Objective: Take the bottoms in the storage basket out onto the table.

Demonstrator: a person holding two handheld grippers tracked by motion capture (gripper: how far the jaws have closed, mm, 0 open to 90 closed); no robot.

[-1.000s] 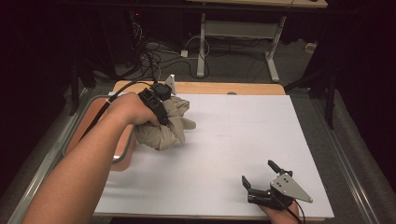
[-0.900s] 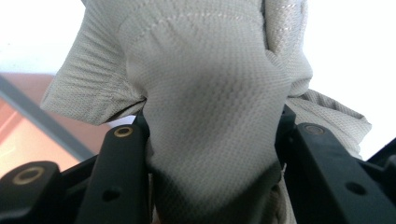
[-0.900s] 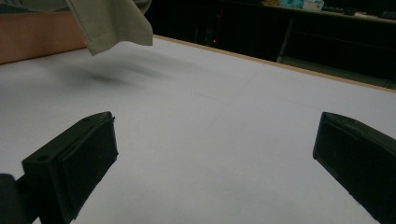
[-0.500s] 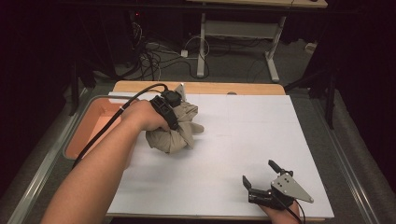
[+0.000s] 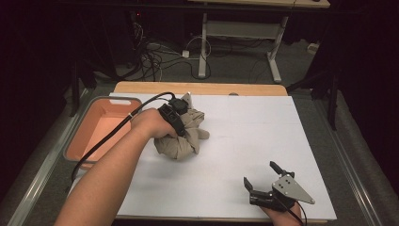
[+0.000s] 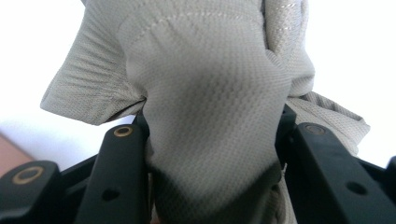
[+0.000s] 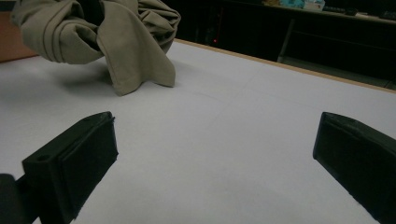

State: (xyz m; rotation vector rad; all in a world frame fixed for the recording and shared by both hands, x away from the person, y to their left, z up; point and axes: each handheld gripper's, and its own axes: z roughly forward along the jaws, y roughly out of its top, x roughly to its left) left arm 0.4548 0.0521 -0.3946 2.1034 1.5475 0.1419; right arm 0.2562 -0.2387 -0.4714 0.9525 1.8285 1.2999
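Currently your left gripper (image 5: 181, 123) pinches bunched beige knit cloth (image 5: 181, 139) over white table sheet (image 5: 244, 136) — loose folds could slip free; right gripper (image 5: 266, 181) spread, idle.

Surface (image 5: 263, 141): big, white and flat, with a thin wooden edge (image 5: 202, 88) along the far side.
Bin (image 5: 101, 127): orange-pink inside with a grey rim, sitting just off the left side of the surface.
Floor (image 5: 235, 66): grey, behind the surface.
Cables (image 5: 150, 59): a dark tangle lying on the floor, far left.
Desk frame (image 5: 235, 33): pale metal legs, standing well behind the surface.
Room: dark all around the sides.
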